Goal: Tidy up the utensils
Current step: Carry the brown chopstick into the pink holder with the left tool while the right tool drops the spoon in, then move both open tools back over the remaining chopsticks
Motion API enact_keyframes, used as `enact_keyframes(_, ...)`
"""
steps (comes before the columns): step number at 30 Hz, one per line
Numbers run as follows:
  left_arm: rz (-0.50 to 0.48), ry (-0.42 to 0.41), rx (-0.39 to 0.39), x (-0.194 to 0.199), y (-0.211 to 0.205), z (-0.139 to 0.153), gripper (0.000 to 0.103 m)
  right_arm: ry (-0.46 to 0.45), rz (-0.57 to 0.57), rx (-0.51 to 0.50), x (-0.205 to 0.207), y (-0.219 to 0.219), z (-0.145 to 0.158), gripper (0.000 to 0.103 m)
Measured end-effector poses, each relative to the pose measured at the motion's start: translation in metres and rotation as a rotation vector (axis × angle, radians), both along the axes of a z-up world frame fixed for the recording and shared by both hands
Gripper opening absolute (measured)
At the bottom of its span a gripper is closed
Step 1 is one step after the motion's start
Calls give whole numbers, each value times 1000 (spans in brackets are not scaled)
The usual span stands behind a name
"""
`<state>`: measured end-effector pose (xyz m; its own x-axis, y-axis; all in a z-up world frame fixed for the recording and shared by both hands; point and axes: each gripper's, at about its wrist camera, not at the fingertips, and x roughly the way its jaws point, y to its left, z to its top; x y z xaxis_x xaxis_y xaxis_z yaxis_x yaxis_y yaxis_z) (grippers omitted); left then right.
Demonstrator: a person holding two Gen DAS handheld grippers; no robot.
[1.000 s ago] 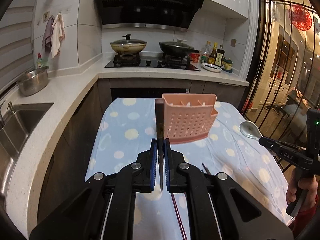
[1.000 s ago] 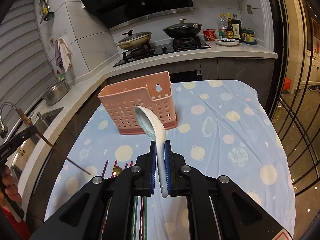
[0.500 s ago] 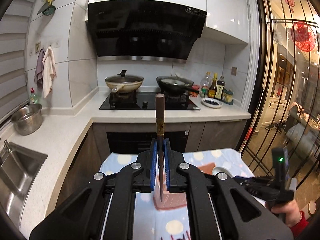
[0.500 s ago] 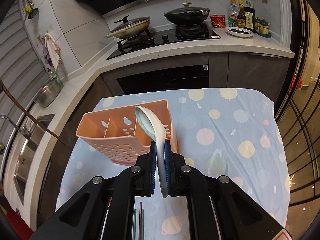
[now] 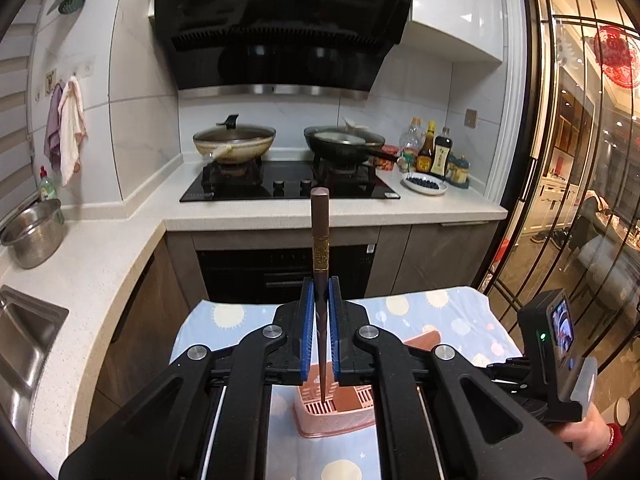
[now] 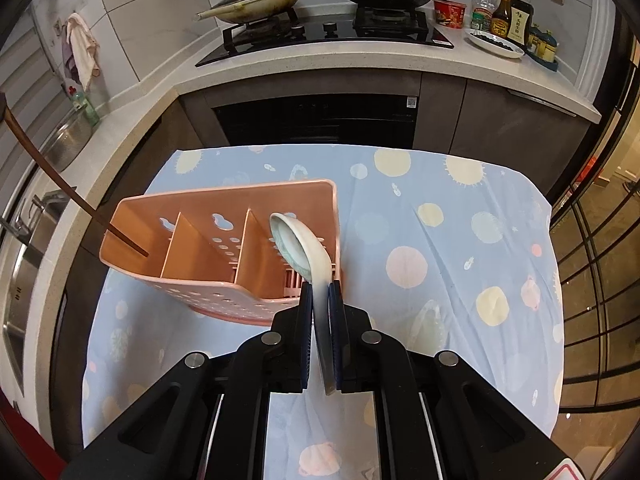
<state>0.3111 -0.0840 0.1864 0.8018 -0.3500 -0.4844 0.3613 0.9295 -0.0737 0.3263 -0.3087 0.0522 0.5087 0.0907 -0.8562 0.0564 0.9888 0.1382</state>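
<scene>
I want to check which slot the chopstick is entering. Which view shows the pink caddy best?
The right wrist view: the pink caddy shows open, dividers visible, chopstick tip in its leftmost compartment. The left wrist view shows only bits behind the tool.

Two lidded pans [image 5: 234,142] on black hob [image 5: 288,186]; sauce bottles [image 5: 434,152] right; steel pot [image 5: 32,232] by sink [image 5: 24,336].

Bright, sharp indoor light; fisheye bends edges, corners black

— Caddy [image 6: 224,236]: matt pink plastic, perforated. Spoon [image 6: 304,252]: glossy glazed ceramic.
— Chopstick [image 5: 321,240]: dark smooth wood, brassy band. Cloth [image 6: 440,240]: soft, matt, printed. Pads [image 5: 307,332]: ribbed blue rubber.
</scene>
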Motion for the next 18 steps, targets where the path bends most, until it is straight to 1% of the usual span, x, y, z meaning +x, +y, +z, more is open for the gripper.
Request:
enact_keyframes(1,6,11,1,2,0,-4,7,-11,1,4,1,1,1,9)
enact_keyframes(2,9,18,0,3,1,-7,7,-41,1,4,1,3,4,10)
enact_keyframes(4,24,31,-7,5,4,-13,8,-102,-17,-8,-3,4,13,18)
enact_keyframes(5,31,37,-10,5,5,-16,10,-136,-30,-7,-7,3,18,31)
enact_keyframes(6,39,45,-11,4,7,-19,14,-170,-41,0,-12,2,24,39)
enact_keyframes(8,56,52,-9,3,9,-23,37,-219,-62,4,-23,0,33,39)
enact_keyframes(10,72,48,0,-2,12,-27,41,-249,-74,21,-33,-4,40,39)
enact_keyframes(13,74,51,-1,-10,20,-31,44,-272,-81,36,-50,-6,44,40)
enact_keyframes(15,79,47,5,-18,26,-35,46,-283,-80,28,-63,-4,45,40)
enact_keyframes(17,87,40,16,-26,30,-38,53,-291,-77,32,-76,-2,45,40)
enact_keyframes(18,92,38,22,-32,33,-40,53,-294,-76,36,-84,0,44,40)
